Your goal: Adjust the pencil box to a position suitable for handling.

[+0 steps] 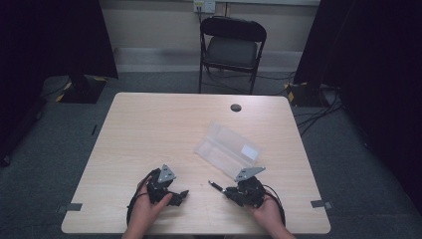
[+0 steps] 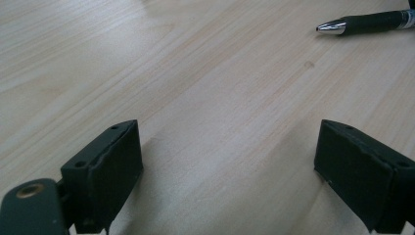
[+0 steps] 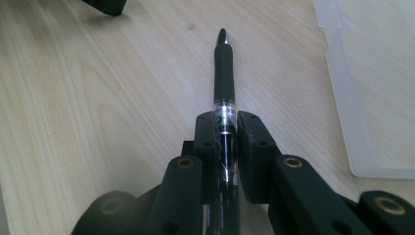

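A black pen (image 1: 216, 186) with a silver tip lies low over the light wooden table (image 1: 149, 129), near its front edge. My right gripper (image 1: 230, 190) is shut on it. In the right gripper view the pads (image 3: 208, 132) clamp the pen (image 3: 224, 68) at its clear barrel, tip pointing away. My left gripper (image 1: 179, 195) rests on the table a little to the left, open, with bare wood between its jaws (image 2: 227, 161). The pen's tip (image 2: 367, 22) shows at the top right of the left gripper view, apart from those jaws.
A clear plastic case (image 1: 228, 148) lies open on the table just behind the right gripper, its edge (image 3: 372, 88) beside the pen. A round cable hole (image 1: 236, 107) sits near the far edge. A black folding chair (image 1: 231, 47) stands beyond the table.
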Demonstrator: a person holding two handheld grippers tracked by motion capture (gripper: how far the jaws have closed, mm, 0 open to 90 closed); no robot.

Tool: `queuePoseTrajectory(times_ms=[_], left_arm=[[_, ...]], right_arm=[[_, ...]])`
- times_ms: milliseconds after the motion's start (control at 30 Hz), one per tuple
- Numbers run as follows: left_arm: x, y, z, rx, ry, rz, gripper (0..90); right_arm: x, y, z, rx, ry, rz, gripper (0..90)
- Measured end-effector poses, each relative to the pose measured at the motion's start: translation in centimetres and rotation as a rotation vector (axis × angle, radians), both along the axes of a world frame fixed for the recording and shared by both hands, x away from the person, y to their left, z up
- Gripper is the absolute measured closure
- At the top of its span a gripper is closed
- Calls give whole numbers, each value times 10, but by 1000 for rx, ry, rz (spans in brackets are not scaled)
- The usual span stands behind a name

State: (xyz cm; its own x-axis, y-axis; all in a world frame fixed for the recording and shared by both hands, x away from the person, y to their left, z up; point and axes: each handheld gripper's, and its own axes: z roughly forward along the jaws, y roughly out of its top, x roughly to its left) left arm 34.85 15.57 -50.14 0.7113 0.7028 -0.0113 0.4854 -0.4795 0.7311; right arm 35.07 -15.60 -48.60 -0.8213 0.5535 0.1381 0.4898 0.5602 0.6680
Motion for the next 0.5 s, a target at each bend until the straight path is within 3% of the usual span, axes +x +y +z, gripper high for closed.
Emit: queuePoseTrajectory(times_ms=[500], left_arm=[[0, 0, 0, 0, 0, 0, 100]], right_arm=[[4, 0, 6, 12, 5, 9, 798]])
